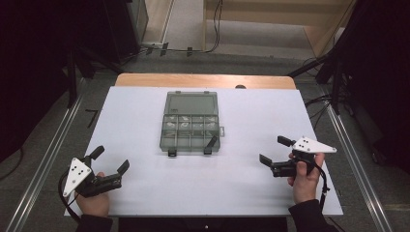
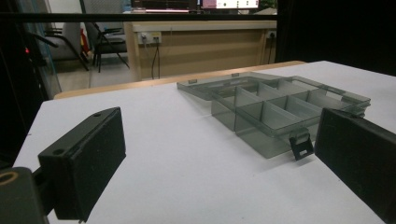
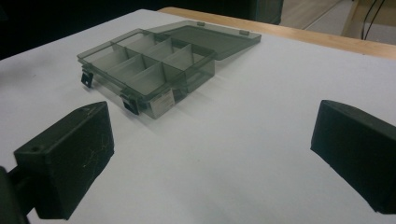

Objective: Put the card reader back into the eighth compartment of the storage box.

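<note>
Both tools, left tool (image 1: 110, 160) and right tool (image 1: 274, 150), gape wide, holding nothing.

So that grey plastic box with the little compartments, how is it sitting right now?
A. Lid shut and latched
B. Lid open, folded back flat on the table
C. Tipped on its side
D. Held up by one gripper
B: the box lies on the white table, its lid folded back flat, compartments uncovered, apart from both grippers.

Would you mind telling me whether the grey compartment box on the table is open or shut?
Open. The compartment box has its lid folded back flat on the table, the dividers are exposed, and both front latches hang loose.
</note>
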Tool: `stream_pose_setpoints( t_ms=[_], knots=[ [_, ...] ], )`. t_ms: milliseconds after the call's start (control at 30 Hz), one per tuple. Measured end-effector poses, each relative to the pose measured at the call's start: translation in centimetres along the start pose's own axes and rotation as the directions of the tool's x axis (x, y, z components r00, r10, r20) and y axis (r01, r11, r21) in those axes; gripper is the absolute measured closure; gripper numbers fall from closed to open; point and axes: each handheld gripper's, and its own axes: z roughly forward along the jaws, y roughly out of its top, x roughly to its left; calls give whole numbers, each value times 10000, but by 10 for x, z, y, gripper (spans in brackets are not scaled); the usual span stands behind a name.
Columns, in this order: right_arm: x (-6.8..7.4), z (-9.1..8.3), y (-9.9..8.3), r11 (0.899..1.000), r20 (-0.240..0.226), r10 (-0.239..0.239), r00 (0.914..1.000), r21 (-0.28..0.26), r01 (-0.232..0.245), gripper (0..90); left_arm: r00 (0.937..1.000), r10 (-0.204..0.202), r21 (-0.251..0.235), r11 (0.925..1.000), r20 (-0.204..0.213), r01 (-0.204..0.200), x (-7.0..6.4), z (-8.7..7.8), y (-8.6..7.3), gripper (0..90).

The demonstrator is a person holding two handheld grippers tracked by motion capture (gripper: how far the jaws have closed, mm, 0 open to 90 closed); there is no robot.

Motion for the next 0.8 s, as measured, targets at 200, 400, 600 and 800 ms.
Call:
stream_pose_setpoints(
  t_ms=[200,400,600,800],
  knots=[
    [-7,-13,-12,9992,157,279,9995,-277,-274,0,10000,2,1,10000,4,-2,0,0,0,23],
    [-13,-27,-23,9983,331,353,9988,-484,-337,0,10000,6,8,10000,-2,-6,0,0,0,23],
    [-21,-41,-34,9977,568,481,9972,-507,-452,0,10000,-2,-1,10000,-19,2,0,0,0,22],
    [-28,-52,-46,9960,608,691,9958,-610,-654,0,10000,2,14,10000,-24,-2,0,0,0,22]
  ],
)
